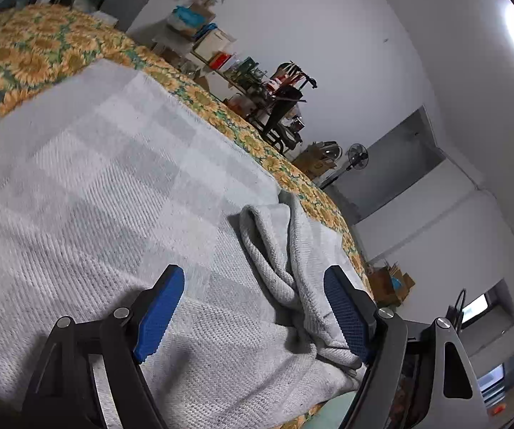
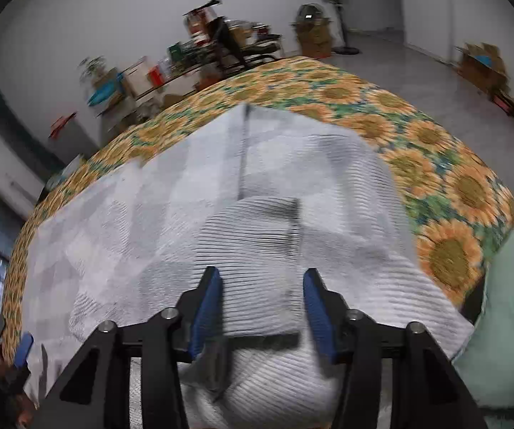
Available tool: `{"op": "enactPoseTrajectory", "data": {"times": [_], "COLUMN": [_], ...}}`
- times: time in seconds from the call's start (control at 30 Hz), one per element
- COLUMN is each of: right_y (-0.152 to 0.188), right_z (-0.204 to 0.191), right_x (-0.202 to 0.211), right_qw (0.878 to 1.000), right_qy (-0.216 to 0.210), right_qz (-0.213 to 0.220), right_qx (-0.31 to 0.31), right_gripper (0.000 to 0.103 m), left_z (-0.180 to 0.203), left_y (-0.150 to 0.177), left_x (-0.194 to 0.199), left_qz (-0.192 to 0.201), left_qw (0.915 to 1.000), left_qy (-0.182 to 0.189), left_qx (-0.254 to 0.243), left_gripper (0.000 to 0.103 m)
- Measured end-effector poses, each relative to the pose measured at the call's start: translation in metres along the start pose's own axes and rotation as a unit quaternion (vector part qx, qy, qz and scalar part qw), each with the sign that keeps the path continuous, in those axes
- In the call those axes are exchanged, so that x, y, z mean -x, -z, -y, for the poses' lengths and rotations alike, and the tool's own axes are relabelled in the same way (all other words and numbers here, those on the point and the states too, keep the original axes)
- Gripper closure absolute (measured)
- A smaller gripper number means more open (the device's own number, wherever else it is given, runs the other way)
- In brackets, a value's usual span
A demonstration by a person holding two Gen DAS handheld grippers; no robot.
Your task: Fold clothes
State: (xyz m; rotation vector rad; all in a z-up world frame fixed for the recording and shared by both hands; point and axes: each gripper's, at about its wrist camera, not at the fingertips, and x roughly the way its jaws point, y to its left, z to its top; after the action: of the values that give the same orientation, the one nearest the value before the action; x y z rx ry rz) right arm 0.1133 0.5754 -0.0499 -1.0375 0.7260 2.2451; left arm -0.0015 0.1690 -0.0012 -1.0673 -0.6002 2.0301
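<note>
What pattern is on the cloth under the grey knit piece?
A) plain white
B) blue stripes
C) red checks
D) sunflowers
D: the cover beneath the grey knit is printed with orange sunflowers on green, seen in both views.
</note>
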Motion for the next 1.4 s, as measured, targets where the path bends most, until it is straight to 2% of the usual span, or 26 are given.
{"op": "enactPoseTrajectory", "data": {"times": [0.03,0.1,0.2,0.47,0.63,0.83,0.9,0.93,0.97,1.1,1.23,1.3,1.4], "right_y": [0.0,-0.003,-0.015,-0.063,-0.083,-0.113,-0.118,-0.116,-0.113,-0.079,-0.04,-0.02,0.003], "right_z": [-0.004,-0.015,-0.034,-0.092,-0.129,-0.144,-0.138,-0.134,-0.131,-0.114,-0.092,-0.087,-0.094], "right_x": [0.003,0.01,0.029,0.064,0.058,-0.004,-0.024,-0.026,-0.027,-0.01,-0.014,-0.021,-0.019], "right_qw": [1.0,0.999,0.996,0.98,0.971,0.98,0.985,0.986,0.987,0.984,0.985,0.983,0.976], "right_qy": [0.003,-0.005,-0.053,-0.074,-0.081,-0.044,-0.036,-0.043,-0.05,-0.062,-0.093,-0.118,-0.139], "right_qz": [0.008,0.026,0.053,0.126,0.138,0.107,0.088,0.08,0.074,0.071,0.004,-0.033,-0.042], "right_qx": [0.012,0.034,0.053,0.136,0.175,0.164,0.146,0.14,0.136,0.154,0.147,0.139,0.162], "right_gripper": [0.079,0.089,0.091,0.091,0.091,0.089,0.081,0.068,0.064,0.063,0.053,0.053,0.053], "left_z": [-0.001,-0.004,-0.009,-0.011,-0.016,-0.019,-0.019,-0.019,-0.019,-0.019,-0.014,-0.011,-0.007], "left_y": [-0.002,-0.002,-0.002,-0.008,-0.009,-0.013,-0.014,-0.015,-0.016,-0.018,-0.016,-0.013,-0.01], "left_x": [0.001,0.002,-0.001,0.01,0.005,-0.006,-0.01,-0.012,-0.014,-0.022,-0.03,-0.034,-0.04], "left_qz": [0.0,0.001,0.0,0.024,0.021,0.011,0.008,0.007,0.005,-0.001,-0.015,-0.023,-0.035], "left_qw": [1.0,1.0,0.9998,0.9994,0.9988,0.9986,0.9986,0.9985,0.9985,0.9983,0.9986,0.9987,0.9985], "left_qy": [-0.001,-0.003,0.002,-0.001,-0.027,-0.037,-0.041,-0.042,-0.044,-0.05,-0.048,-0.045,-0.041], "left_qx": [0.001,0.009,0.02,0.025,0.034,0.035,0.034,0.033,0.033,0.03,0.015,0.005,-0.01], "left_gripper": [0.023,0.023,0.023,0.023,0.023,0.023,0.023,0.023,0.023,0.023,0.023,0.023,0.023]}}
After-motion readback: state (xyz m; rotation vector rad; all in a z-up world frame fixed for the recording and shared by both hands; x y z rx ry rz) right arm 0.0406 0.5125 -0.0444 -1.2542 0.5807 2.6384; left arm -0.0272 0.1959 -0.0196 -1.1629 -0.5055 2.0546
